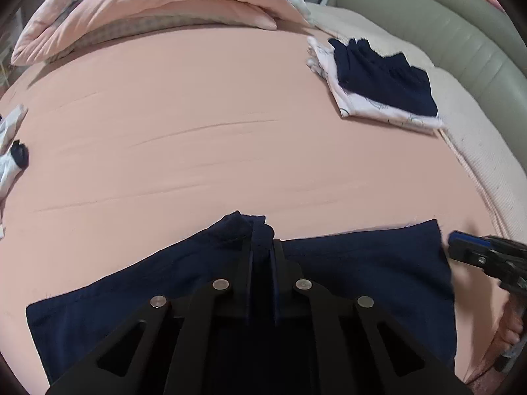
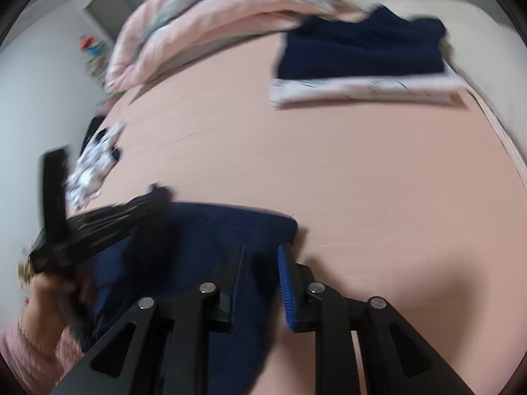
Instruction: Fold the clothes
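L gripper [image 1: 262,247] clamped on navy cloth [image 1: 362,279], far edge at 12. R gripper [image 2: 262,256] open astride its corner. Fold starting; next: R pinches, both lift.

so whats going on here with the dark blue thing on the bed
A person is folding clothes on a pink bed sheet with a handheld tool in each hand. The left tool is shut on a bunched fold of the navy garment lying flat. The right tool sits open over the garment's corner. A folded pile already lies at the far right.
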A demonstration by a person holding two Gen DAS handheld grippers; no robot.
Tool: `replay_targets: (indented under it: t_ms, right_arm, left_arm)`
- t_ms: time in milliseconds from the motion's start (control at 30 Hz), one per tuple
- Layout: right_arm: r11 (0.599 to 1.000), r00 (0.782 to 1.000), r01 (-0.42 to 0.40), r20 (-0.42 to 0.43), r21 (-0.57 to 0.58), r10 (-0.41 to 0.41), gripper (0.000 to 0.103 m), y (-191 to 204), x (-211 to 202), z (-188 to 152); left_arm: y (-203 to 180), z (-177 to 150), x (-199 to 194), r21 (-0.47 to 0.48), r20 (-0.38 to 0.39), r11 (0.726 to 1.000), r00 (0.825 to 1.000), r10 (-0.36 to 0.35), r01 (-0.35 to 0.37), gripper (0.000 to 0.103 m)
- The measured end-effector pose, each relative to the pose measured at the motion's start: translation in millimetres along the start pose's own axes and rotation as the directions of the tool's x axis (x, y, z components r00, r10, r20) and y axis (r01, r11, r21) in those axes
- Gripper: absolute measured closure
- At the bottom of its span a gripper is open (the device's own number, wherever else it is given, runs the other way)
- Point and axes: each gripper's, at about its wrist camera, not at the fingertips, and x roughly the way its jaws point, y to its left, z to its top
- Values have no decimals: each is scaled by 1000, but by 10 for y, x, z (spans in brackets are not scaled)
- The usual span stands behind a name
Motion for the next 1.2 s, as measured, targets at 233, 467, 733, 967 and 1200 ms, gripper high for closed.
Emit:
replay_targets:
  t_ms: [233,467,733,967,1200]
  right_arm:
    - [992,994,-102,-40,78,105,50,-15,284,51]
    - [995,996,-86,-14,44,87,100,93,369,-16]
    - [997,995,73,73,28,-75,98,0,-146,-110]
    - [989,998,64,12,130,-66,58,-204,-24,-77]
    - [992,999,46,0,119,-46,45,-227,-15,-75]
  left_arm:
    - [120,-88,-42,-52,5,997,999,-52,53,95]
    - [61,17,-55,0,6,998,998,-68,68,95]
    - [-61,-27,-97,44,45,996,996,-80,78,90]
    - [-266,26,-26,116,26,989,995,-101,97,90]
    - [-249,58,-40,87,9,991,994,-104,103,87]
